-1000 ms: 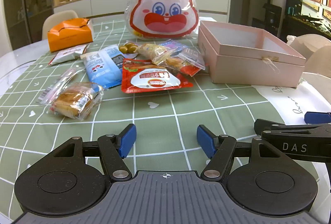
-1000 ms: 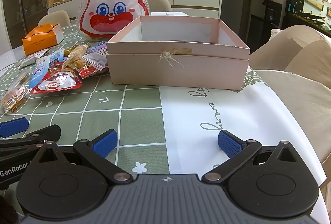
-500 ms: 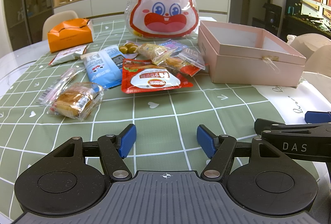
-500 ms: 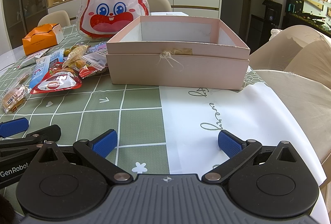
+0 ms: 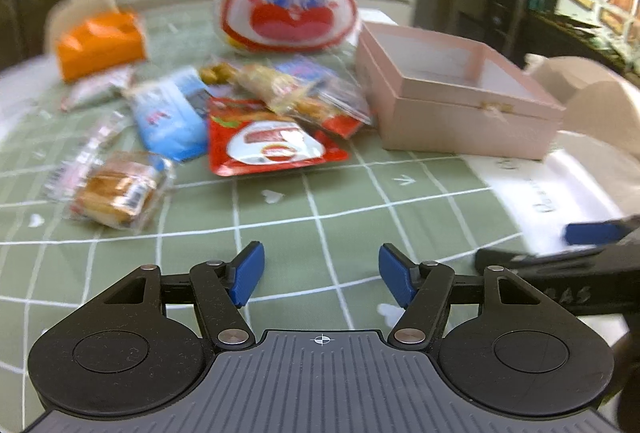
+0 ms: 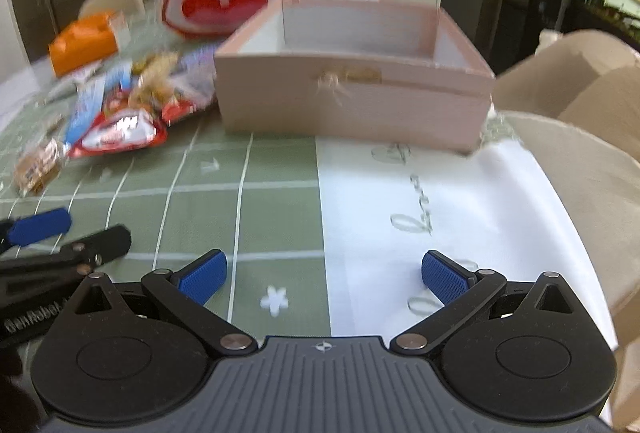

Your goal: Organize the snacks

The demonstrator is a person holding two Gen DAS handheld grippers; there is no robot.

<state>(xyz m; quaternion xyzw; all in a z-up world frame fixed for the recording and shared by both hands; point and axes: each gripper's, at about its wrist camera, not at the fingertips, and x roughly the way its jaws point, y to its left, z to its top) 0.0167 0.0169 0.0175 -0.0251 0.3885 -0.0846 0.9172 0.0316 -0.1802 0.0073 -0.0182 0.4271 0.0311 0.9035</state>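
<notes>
Pointing downward — both grippers (image 5: 321,274) (image 6: 323,276) agape.

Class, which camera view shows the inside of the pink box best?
The right wrist view: the pink box faces it squarely, showing its bare inner back wall. The left wrist view shows the box cornerwise, its interior partly hidden by the near walls.

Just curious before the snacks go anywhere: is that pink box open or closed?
Open. The pink box has no lid on, and its pale inner walls show.
</notes>
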